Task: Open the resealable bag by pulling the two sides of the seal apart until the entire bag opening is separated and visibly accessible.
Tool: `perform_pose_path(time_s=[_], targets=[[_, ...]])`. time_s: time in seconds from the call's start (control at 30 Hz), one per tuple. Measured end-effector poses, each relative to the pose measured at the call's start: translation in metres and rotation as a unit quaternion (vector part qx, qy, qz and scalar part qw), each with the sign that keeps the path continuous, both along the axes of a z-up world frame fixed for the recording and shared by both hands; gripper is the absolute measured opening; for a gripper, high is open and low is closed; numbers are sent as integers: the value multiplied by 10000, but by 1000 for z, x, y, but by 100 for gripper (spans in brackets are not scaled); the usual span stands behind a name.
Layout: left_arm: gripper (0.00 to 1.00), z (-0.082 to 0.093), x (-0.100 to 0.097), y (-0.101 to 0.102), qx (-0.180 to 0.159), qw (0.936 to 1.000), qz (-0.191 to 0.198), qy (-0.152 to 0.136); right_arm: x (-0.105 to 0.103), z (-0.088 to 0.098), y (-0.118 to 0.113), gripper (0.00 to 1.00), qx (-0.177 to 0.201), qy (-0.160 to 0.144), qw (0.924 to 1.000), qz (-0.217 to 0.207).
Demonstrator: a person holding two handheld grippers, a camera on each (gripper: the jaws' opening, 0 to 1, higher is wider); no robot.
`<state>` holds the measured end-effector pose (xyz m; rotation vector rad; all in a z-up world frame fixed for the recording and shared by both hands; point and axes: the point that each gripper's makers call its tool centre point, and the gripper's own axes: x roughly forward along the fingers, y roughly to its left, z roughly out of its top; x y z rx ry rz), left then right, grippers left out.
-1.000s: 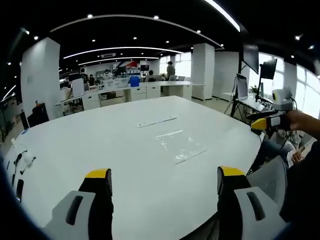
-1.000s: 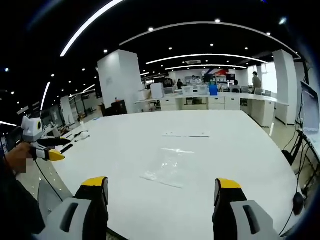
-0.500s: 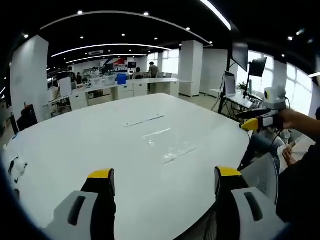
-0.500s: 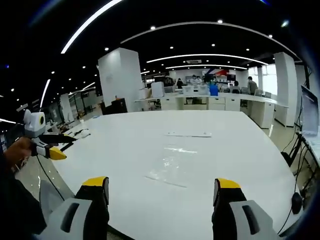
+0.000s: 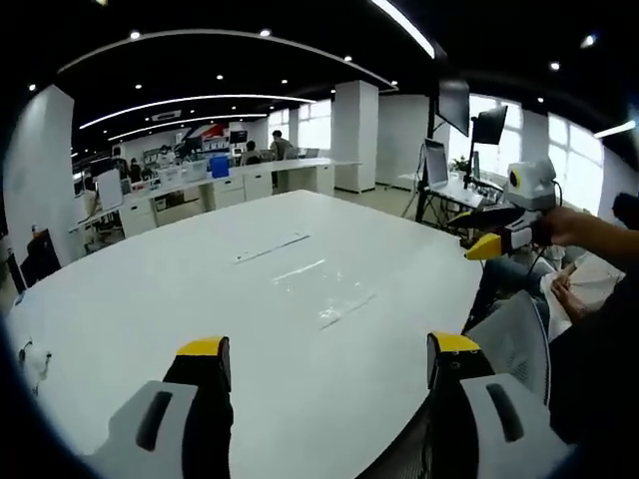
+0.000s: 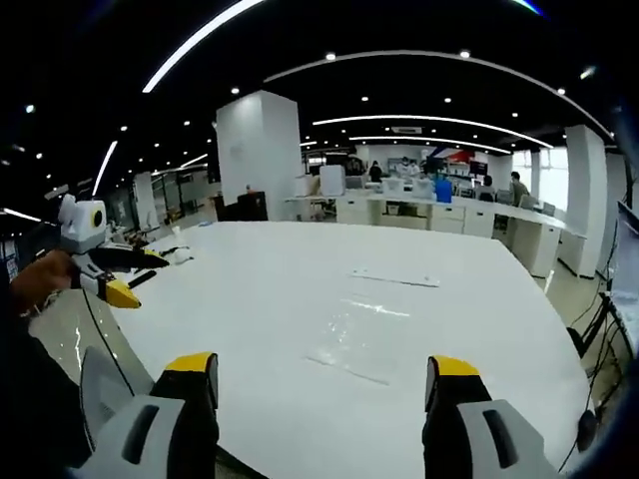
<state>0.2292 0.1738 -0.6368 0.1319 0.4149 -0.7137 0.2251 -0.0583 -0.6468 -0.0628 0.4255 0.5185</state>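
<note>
Both claws, left gripper (image 5: 318, 361) and right gripper (image 6: 318, 379), gape wide and empty; views have drifted slightly, bag (image 6: 359, 337) untouched on table (image 6: 250, 299), opening unstarted.

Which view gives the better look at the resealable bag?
The right gripper view: the resealable bag lies nearer and larger there, flat on the white table, its near edge distinct. In the left gripper view the bag is smaller, fainter and farther off.

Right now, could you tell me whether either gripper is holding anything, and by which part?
Nothing is held. Both grippers, left and right, are open above the table; the bag lies untouched.
</note>
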Motion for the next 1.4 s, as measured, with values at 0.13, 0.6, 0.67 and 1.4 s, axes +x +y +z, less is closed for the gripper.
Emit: perform_pose_path(time_s=[0.13,0.6,0.67,1.4], targets=[[78,9,3,2,-4,9999,75,-80,6,-6,3,82,-80,155,9998,117],[77,2,9,2,146,9996,193,-152,23,-19,17,75,-193,-19,9979,620],[76,2,11,5,92,9997,214,-122,30,-25,20,74,-291,-29,9969,727],[90,-13,17,-18,154,9997,-178,-121,67,-64,48,57,-482,90,9825,1794]])
